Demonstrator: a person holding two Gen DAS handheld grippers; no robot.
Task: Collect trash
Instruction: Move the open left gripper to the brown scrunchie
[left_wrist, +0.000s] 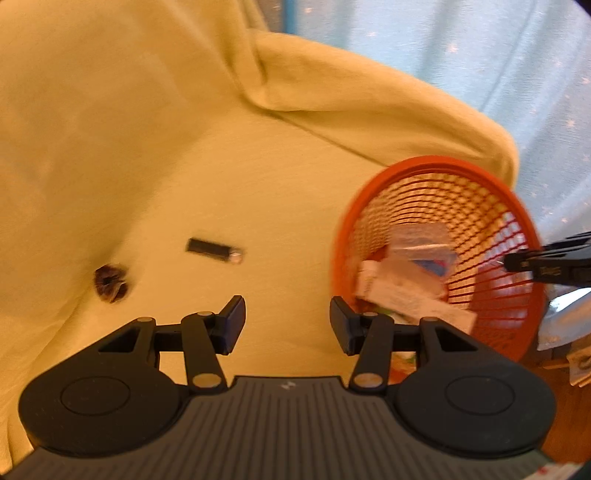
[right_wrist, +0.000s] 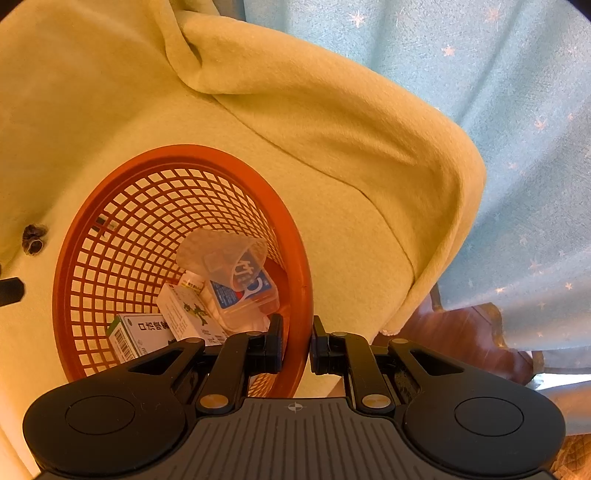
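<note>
Clamping the orange basket (right_wrist: 184, 162) by its near rim with the right tongs (right_wrist: 297, 345), spreading the left tongs (left_wrist: 287, 325) wide and empty toward the black stick (left_wrist: 214, 250) and brown scrap (left_wrist: 110, 282) lying on yellow cloth (left_wrist: 184, 129), ideally steadying the basket while closing squarely on each.

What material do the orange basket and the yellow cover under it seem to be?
The orange basket: likely moulded plastic, with a smooth, slightly glossy rim and a rigid open lattice wall. The yellow cover: apparently soft fleece-like fabric, matte and fuzzy, lying in rounded folds.
</note>
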